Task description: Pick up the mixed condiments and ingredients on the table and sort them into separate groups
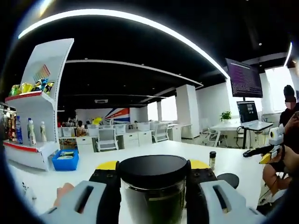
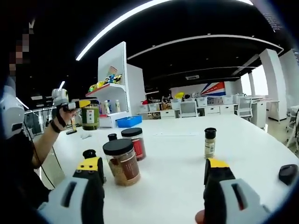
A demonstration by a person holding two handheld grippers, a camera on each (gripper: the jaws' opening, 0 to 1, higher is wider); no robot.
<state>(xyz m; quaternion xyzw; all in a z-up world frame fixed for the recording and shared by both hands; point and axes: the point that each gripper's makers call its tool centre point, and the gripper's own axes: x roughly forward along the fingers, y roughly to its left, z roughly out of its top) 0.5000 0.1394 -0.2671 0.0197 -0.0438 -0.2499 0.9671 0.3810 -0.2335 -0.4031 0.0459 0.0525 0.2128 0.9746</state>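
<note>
Standing on white table (image 2: 187, 154), several jars, perhaps spices (image 2: 122, 161)

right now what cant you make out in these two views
- Green jar in the left gripper: left gripper view, base cut off by the bottom edge, sides hidden by the jaws.
- Small spice bottle: right gripper view, label too small to read.
- Small dark-capped bottle: right gripper view, body hidden behind the red-label jar and the front jar.
- Dark object on the white table: clipped at the right edge.
</note>
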